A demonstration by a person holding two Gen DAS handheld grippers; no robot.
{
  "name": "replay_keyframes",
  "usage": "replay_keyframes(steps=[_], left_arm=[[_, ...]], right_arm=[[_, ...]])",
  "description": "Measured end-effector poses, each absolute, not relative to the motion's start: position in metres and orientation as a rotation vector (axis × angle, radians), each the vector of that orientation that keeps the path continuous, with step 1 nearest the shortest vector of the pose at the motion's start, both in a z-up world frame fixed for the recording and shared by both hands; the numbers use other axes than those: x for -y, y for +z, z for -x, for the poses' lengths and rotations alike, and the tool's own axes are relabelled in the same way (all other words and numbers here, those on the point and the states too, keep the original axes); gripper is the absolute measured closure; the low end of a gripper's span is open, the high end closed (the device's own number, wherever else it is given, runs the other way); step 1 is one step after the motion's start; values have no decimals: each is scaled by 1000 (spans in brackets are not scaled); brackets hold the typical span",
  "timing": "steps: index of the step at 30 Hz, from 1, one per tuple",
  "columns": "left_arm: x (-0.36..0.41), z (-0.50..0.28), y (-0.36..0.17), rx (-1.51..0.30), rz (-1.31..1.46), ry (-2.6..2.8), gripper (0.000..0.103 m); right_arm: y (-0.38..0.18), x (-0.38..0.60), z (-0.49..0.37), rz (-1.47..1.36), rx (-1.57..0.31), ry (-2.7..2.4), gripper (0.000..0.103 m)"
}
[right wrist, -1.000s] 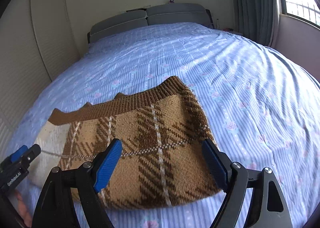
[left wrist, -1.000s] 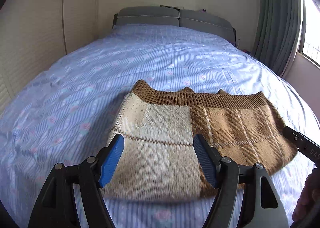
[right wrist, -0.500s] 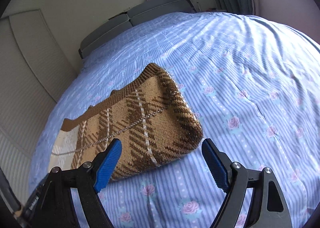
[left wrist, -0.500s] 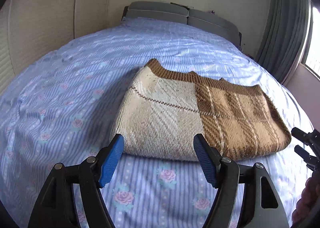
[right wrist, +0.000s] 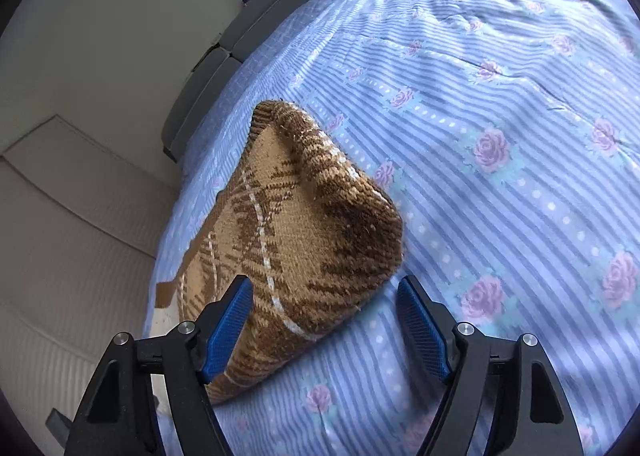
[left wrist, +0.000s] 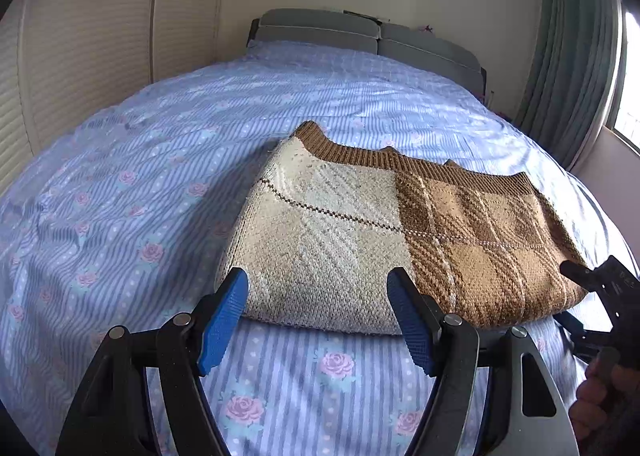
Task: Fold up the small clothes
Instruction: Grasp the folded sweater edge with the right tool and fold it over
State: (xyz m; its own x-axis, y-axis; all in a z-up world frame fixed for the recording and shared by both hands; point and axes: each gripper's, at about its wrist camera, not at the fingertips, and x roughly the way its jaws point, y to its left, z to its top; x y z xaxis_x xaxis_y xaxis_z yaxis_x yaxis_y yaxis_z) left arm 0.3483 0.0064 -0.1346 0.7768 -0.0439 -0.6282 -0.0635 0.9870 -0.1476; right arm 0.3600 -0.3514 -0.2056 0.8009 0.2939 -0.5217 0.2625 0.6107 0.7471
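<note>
Floral bedsheet; folded sweater; no legible writing.

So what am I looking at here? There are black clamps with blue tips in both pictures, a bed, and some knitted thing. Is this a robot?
No robot arm here: a person holds a two-finger gripper in each hand, and a small fisheye camera on each one looks forward along its fingers. That explains the curved edges. One picture comes from the left gripper, the other from the right gripper. The blue parts are the finger pads. Both grippers are open and hold nothing. On the bed sheet, blue striped with pink roses, lies a folded knitted sweater, half cream, half brown plaid. The right view is tilted and shows the sweater's brown end close up. At the left view's right edge you can glimpse the other gripper and some of the person's fingers.
</note>
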Motion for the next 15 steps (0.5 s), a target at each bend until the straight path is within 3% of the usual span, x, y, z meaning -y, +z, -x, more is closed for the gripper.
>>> replay_keyframes(steps=[6,7,8,9,15], left_arm=[[-12,-352,-133,-693,194,21,32],[-13,-352,-133,-701,200,21,32],[-15,-352,-133,-709,206,23,32],[-16,-351,-132,-716,210,26,32],[-36,-345,-110,-694,207,53,32]], right_arm=[[-205,349,-391,-959,-661,11,27],[-204,349,-392,-962,-660,-1,31],[-204,349,-393,-965,-667,-6,51],[-205,349,-395,-978,-680,-1,63],[-160,326,-392,-782,-627,-84,71]])
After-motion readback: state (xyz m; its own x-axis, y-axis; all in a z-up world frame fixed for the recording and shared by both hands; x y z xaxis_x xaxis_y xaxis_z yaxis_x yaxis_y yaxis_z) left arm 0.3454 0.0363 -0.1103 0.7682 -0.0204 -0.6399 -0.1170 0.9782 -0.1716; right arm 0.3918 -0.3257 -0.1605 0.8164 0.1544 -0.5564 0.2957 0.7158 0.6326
